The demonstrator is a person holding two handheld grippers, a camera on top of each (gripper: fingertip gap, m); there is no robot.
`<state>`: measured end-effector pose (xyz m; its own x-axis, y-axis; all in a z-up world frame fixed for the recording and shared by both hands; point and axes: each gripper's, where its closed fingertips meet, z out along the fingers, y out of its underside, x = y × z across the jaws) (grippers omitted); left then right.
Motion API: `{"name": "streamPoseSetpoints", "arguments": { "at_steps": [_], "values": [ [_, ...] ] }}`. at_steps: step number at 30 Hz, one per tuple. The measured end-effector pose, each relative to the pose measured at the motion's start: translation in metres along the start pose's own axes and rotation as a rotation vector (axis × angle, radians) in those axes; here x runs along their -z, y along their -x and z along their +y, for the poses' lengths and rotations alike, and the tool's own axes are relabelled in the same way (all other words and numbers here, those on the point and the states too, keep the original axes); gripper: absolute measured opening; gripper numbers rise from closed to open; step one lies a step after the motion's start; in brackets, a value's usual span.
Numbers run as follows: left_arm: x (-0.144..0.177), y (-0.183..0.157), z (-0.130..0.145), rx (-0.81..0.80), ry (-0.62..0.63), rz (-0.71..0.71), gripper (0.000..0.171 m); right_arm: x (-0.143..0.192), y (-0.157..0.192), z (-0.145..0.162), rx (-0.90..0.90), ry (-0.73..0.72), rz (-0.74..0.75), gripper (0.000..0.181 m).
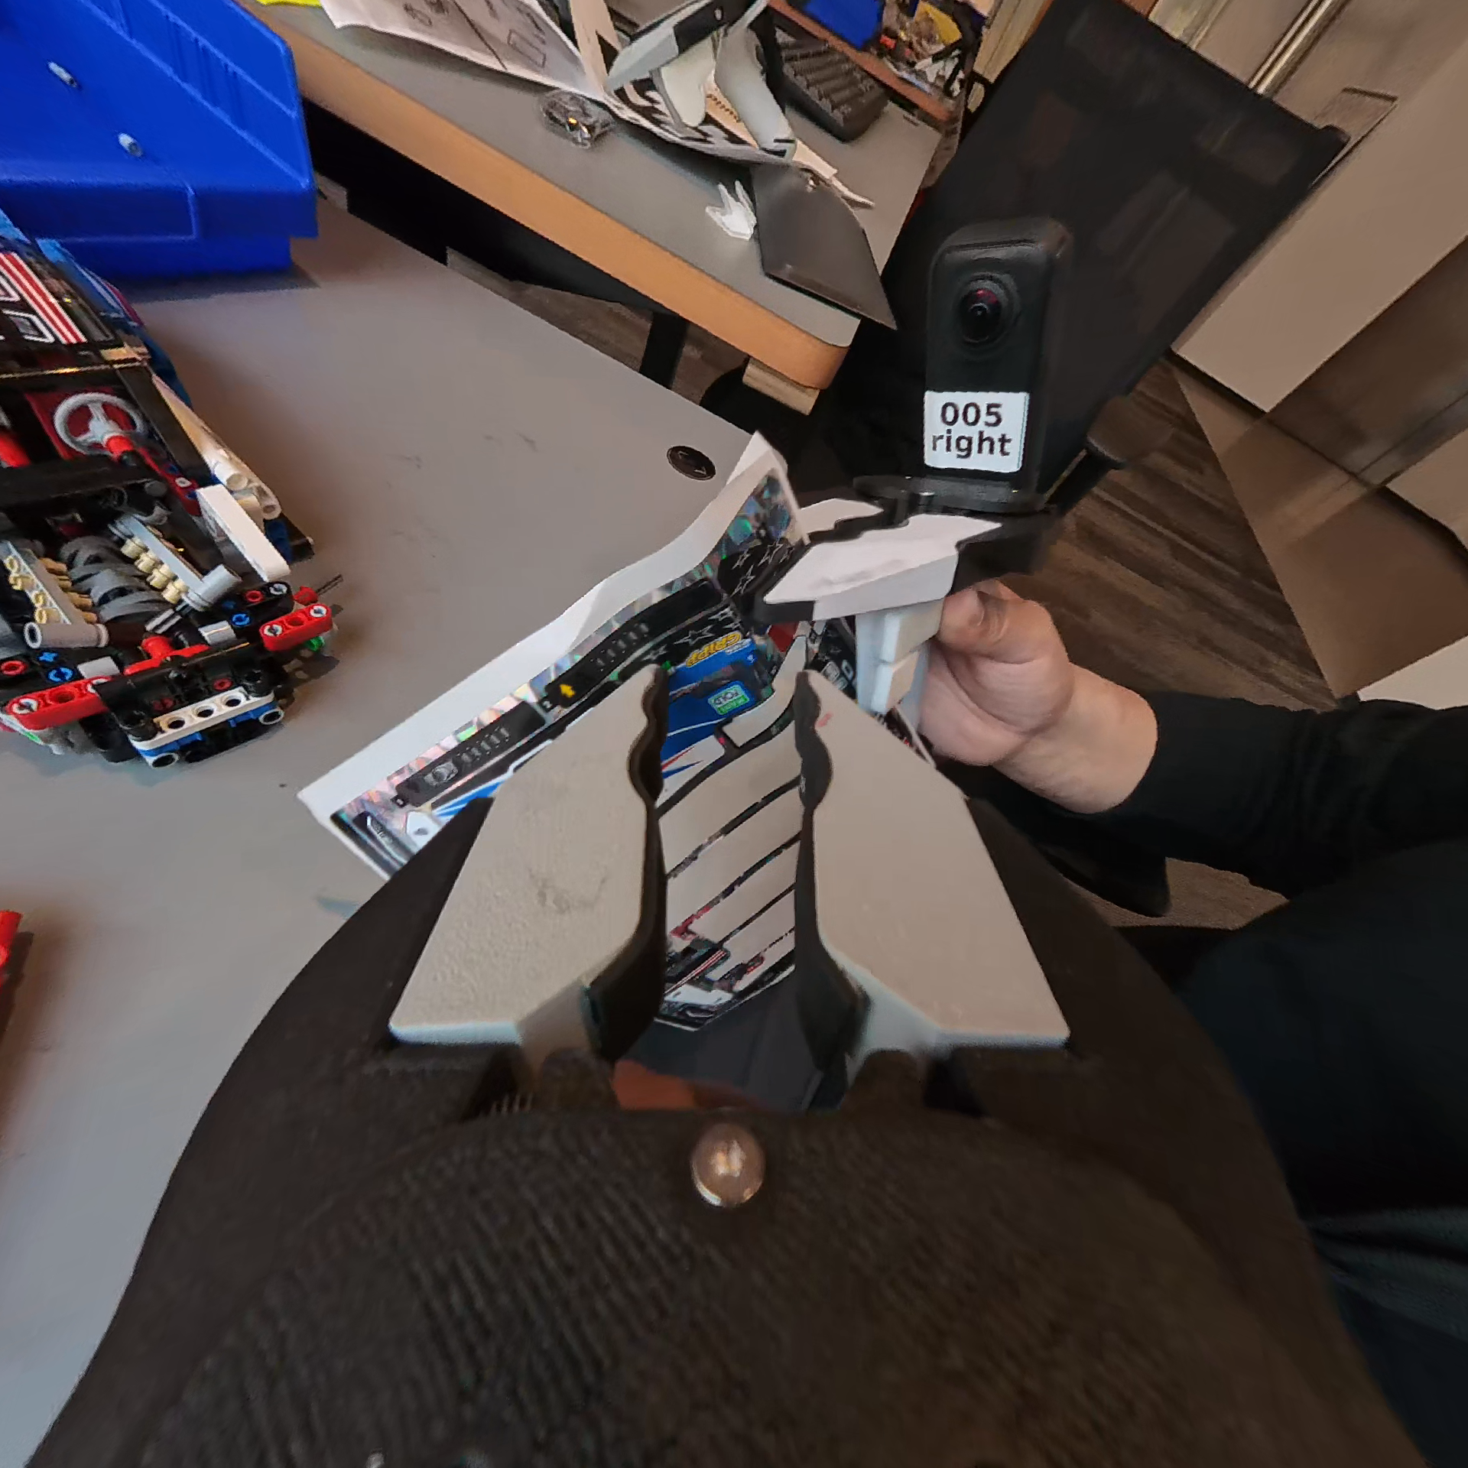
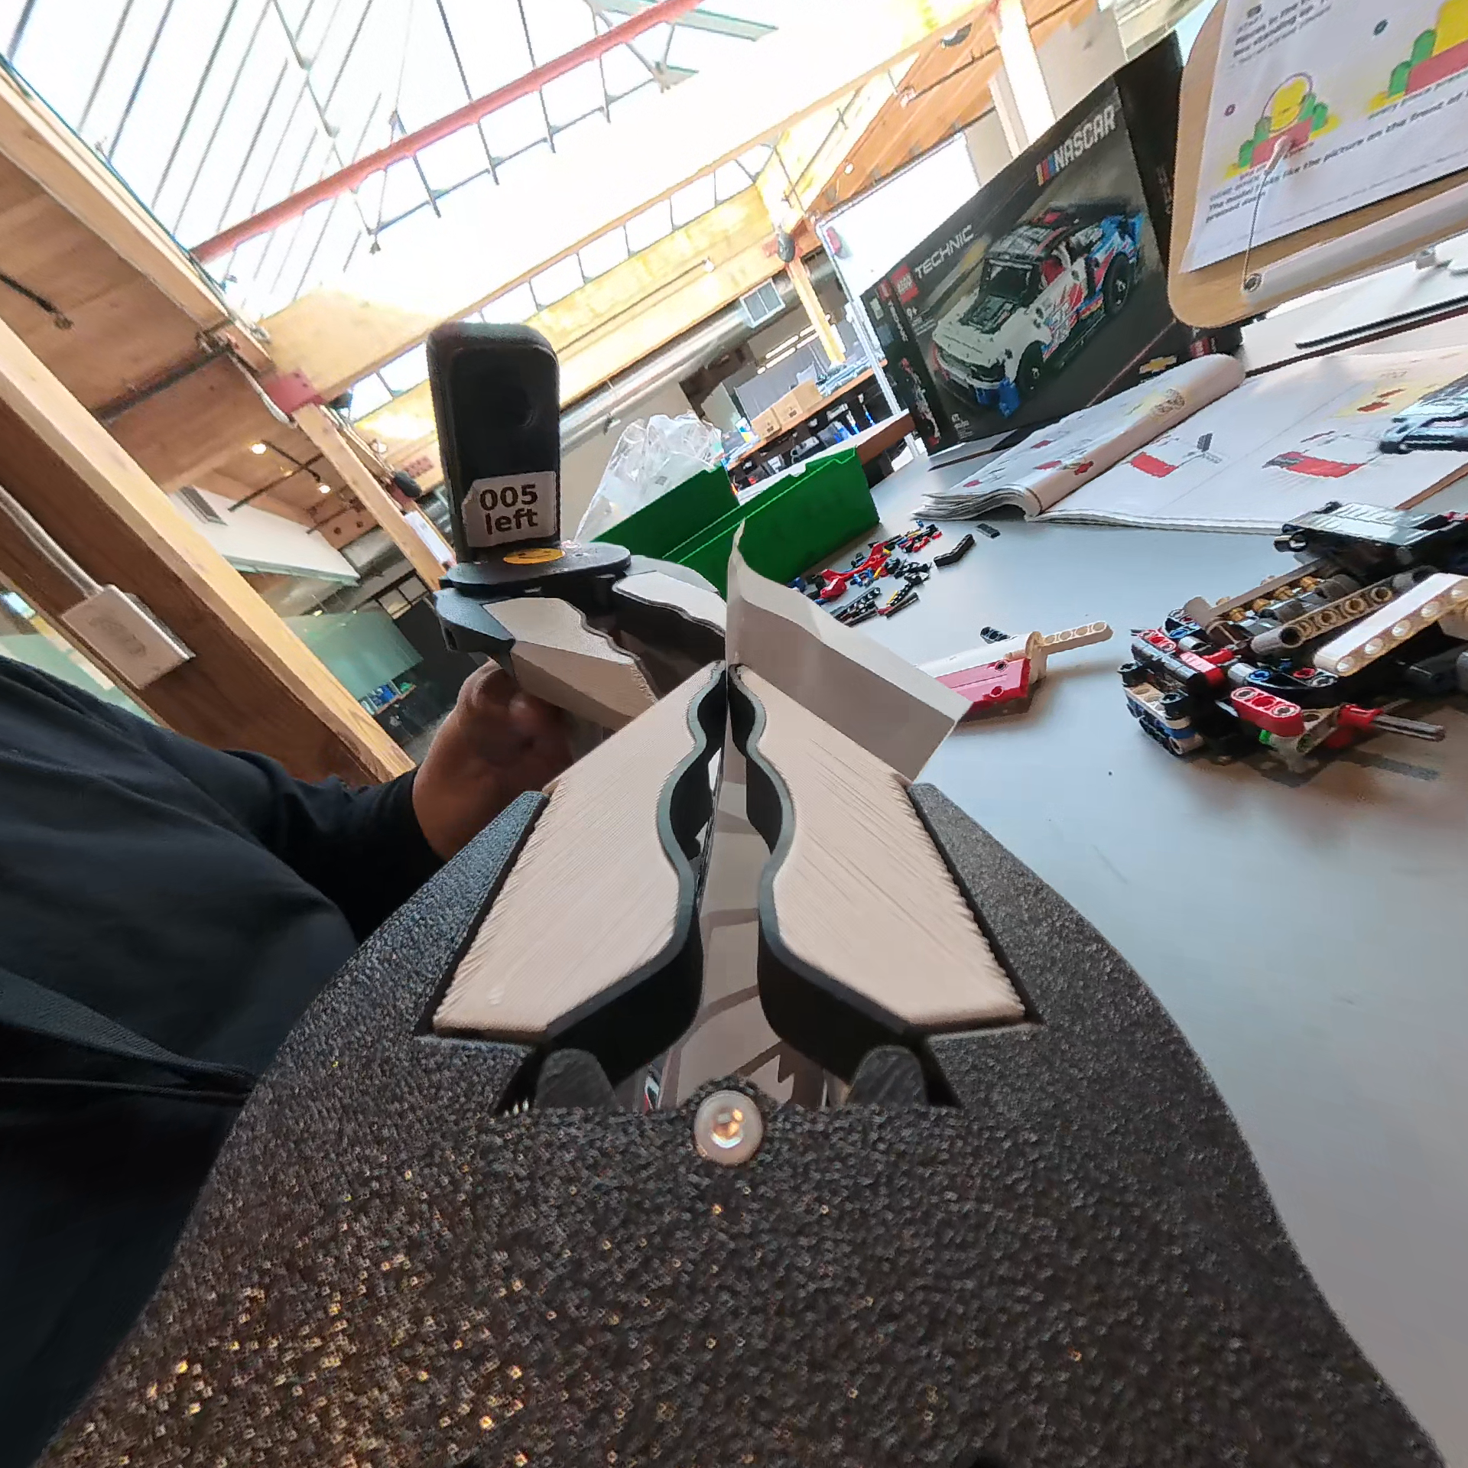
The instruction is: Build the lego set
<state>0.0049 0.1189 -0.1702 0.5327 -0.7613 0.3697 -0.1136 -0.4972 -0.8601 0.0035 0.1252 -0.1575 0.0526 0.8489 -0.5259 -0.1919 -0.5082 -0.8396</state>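
A sticker sheet (image 1: 556, 715) with shiny, colourful decals is held above the grey table (image 1: 437, 397) near its edge. My right gripper (image 1: 782, 592) is shut on the sheet's far edge; in the right wrist view (image 2: 728, 675) its tips pinch the white back of the sheet (image 2: 834, 659). My left gripper (image 1: 727, 691) is open, its fingers astride the sheet's near part without clamping it; it also shows in the right wrist view (image 2: 635, 620). The partly built lego car (image 1: 119, 596) lies on the table to the left, also in the right wrist view (image 2: 1287, 659).
A blue bin (image 1: 143, 119) stands behind the car. A green bin (image 2: 755, 508), loose pieces (image 2: 874, 572), a red-and-tan subassembly (image 2: 1009, 667), the open instruction booklet (image 2: 1152, 469) and the set's box (image 2: 1033, 270) are on the table. A second table with papers (image 1: 556, 159) is beyond. Both grippers' tips are close together, under 4 cm apart. Left tips and right tips are each some 20 cm from the partly built lego car (image 1: 119, 596).
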Motion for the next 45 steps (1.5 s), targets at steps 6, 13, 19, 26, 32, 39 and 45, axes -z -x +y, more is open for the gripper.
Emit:
{"name": "streamPoseSetpoints", "arguments": {
  "at_steps": [6,13,19,26,32,39,45],
  "values": [
    [0.000,-0.002,0.001,-0.009,-0.007,0.015,0.019,-0.004,0.005,0.004,0.003,0.014,-0.021,0.000],
    [0.001,-0.002,0.001,0.026,-0.027,0.053,0.010,-0.006,0.007,0.006,-0.001,0.021,-0.035,0.000],
    [0.003,-0.001,0.001,0.079,-0.045,0.096,0.009,-0.007,0.008,0.008,-0.005,0.026,-0.038,0.000],
    [0.004,0.000,0.000,0.089,-0.056,0.100,0.000,-0.007,0.006,0.008,-0.011,0.025,-0.032,0.000],
    [0.004,0.002,0.000,0.087,-0.062,0.094,0.000,-0.005,0.003,0.007,-0.010,0.019,-0.016,0.000],
    [0.006,0.004,0.001,0.081,-0.062,0.090,0.000,-0.005,-0.001,0.006,-0.019,0.014,-0.003,0.000],
    [0.010,0.008,0.000,0.081,-0.068,0.085,0.000,-0.002,-0.011,0.005,-0.033,0.003,0.035,0.000]
  ]
}}
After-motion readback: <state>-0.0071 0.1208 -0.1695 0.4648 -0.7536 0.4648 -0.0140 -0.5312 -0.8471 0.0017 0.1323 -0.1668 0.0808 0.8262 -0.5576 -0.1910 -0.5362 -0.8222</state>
